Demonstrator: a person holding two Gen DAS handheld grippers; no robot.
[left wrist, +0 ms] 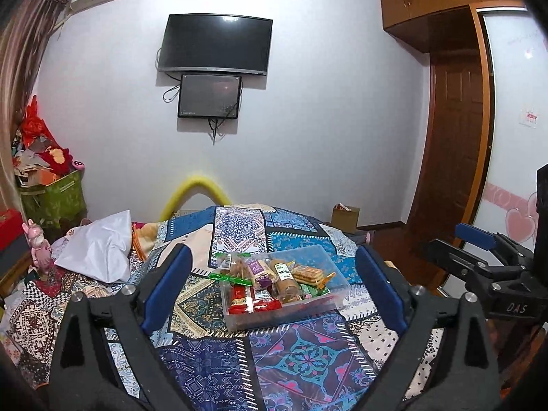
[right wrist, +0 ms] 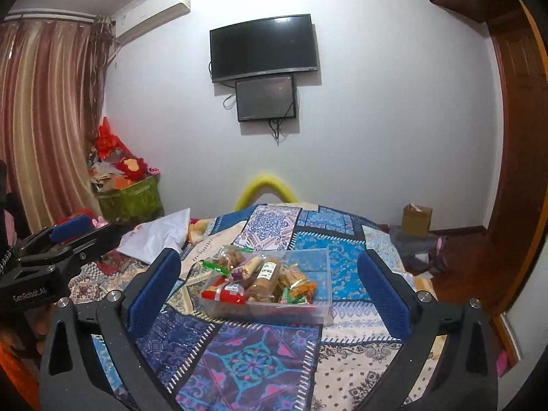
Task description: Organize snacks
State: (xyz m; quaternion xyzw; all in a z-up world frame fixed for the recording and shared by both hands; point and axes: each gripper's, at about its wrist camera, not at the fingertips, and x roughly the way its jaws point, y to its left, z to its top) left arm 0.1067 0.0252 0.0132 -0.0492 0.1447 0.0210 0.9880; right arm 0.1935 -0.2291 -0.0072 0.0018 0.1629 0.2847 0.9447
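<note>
Both grippers, left (left wrist: 274, 281) and right (right wrist: 270, 284), jaws wide, snack tray (left wrist: 308, 257) ahead, untouched

Bed (left wrist: 281, 359) covered by a patchwork quilt in blue, cream and purple panels. At centre lies a clear plastic box (left wrist: 328, 267) of wrapped snacks (left wrist: 270, 281). At ten o'clock from it, white cloth (left wrist: 99, 246) lies crumpled on the quilt.

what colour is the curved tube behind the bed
Yellow. The tube arches against the white wall; it shows best in the left wrist view.
</note>
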